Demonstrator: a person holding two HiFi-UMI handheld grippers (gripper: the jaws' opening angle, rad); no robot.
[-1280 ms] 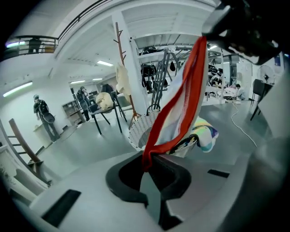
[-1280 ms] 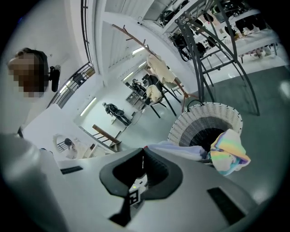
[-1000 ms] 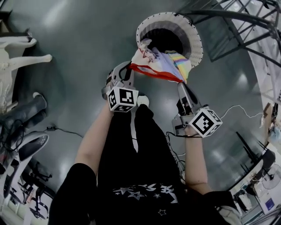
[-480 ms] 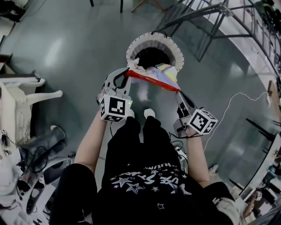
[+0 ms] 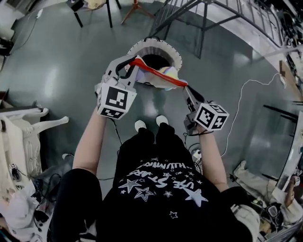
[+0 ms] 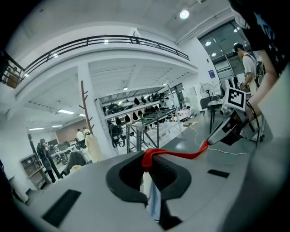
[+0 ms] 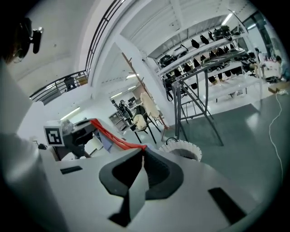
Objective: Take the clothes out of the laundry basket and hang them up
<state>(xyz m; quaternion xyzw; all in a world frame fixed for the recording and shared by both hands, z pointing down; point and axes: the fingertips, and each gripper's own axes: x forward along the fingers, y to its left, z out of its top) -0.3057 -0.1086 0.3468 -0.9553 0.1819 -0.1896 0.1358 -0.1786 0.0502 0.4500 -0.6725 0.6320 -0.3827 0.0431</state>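
A small garment (image 5: 158,75) with a red hem and rainbow print hangs stretched between my two grippers, above the round white laundry basket (image 5: 142,45). My left gripper (image 5: 134,61) is shut on the hem's left end; in the left gripper view the red hem (image 6: 176,155) runs from my jaws (image 6: 147,165) across to the right gripper (image 6: 229,129). My right gripper (image 5: 185,87) pinches the hem's other end, and its jaws are opening slightly with the cloth between them. The right gripper view shows the hem (image 7: 113,136) leaving the jaw tips (image 7: 142,152), with the basket (image 7: 183,147) beyond.
A metal drying rack (image 5: 227,19) stands behind and right of the basket. A chair (image 5: 94,7) is at the far left. A white cable (image 5: 239,101) trails on the floor to my right. White furniture (image 5: 28,127) and clutter line the left side.
Both grippers rose with the garment, lifting it clear of the basket and pulling its hem taut. The basket appears farther off and my view has tilted up.
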